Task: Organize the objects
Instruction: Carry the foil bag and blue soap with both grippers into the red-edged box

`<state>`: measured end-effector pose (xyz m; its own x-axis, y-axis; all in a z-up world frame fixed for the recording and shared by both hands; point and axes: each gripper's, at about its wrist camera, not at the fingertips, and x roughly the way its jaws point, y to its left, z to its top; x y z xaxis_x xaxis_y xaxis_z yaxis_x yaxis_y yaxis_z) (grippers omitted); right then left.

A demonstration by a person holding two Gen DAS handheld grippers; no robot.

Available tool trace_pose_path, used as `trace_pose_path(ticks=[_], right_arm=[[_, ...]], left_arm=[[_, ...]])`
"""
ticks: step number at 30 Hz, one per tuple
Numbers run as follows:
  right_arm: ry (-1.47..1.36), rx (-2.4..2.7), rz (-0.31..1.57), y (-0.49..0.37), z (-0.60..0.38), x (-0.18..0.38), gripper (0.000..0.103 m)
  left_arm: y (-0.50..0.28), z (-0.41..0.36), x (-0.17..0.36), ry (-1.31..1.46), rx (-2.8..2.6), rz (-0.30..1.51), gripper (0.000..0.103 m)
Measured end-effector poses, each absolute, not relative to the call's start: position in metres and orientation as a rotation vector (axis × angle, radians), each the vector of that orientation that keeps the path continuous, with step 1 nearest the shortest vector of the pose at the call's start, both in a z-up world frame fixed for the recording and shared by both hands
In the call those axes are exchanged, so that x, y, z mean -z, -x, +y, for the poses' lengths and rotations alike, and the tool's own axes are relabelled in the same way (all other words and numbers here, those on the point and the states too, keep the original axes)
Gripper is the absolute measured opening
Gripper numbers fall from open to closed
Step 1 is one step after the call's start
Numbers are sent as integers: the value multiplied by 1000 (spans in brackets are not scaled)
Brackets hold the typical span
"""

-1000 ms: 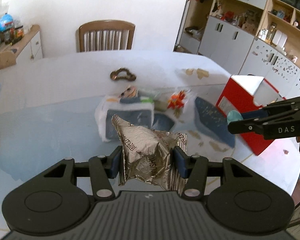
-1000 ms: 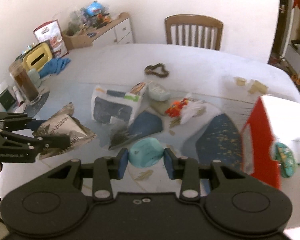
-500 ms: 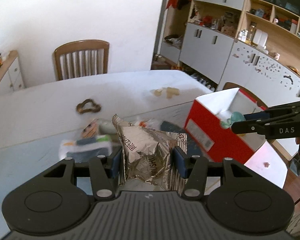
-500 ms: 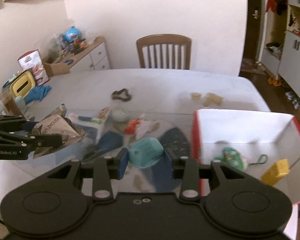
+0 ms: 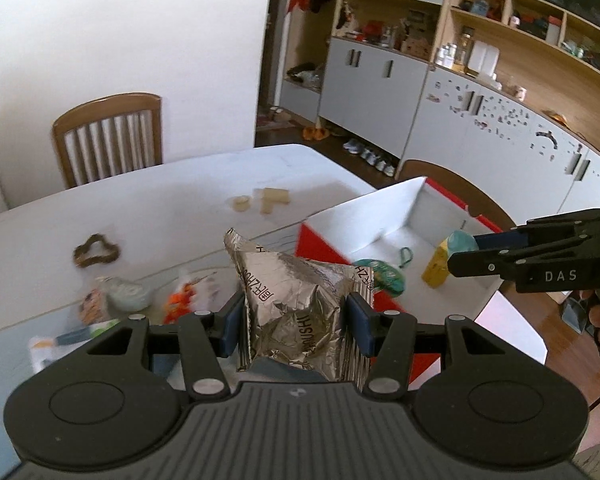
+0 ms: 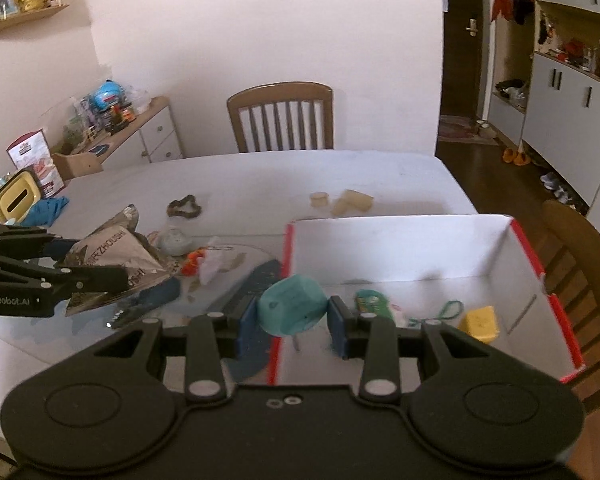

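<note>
Here we have the left gripper point(image 5: 296, 322) clamped on a crinkled foil packet point(image 5: 296, 300) above the desk point(image 5: 148, 200), while the right gripper point(image 6: 292, 320) pinches a teal lump point(image 6: 292, 310), perhaps soap, over the near-left edge of the red-and-white box point(image 6: 404, 248).

Both grippers swing across the table point(image 6: 380, 172) toward the red-and-white box point(image 6: 420, 248). The left gripper point(image 5: 296, 320) carries its silver foil packet point(image 5: 296, 300) away from the heap of packets; the box interior now opens up just beyond it. The right gripper point(image 6: 292, 316) brings the teal lump point(image 6: 292, 304) up from over the blue pouches to the box's near left edge, where a second ago only its red side showed.
</note>
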<state>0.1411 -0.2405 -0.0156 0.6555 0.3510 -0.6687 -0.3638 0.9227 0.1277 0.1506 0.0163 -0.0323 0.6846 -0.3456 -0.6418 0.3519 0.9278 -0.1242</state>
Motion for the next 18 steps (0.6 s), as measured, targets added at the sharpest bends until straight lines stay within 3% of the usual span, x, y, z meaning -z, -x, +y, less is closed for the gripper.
trace_pose_path(ticks=[18], right_arm=[[17,-375,823,-168,-308,48,37]], left_arm=[[-223,-101,52,-34,441,798,54]])
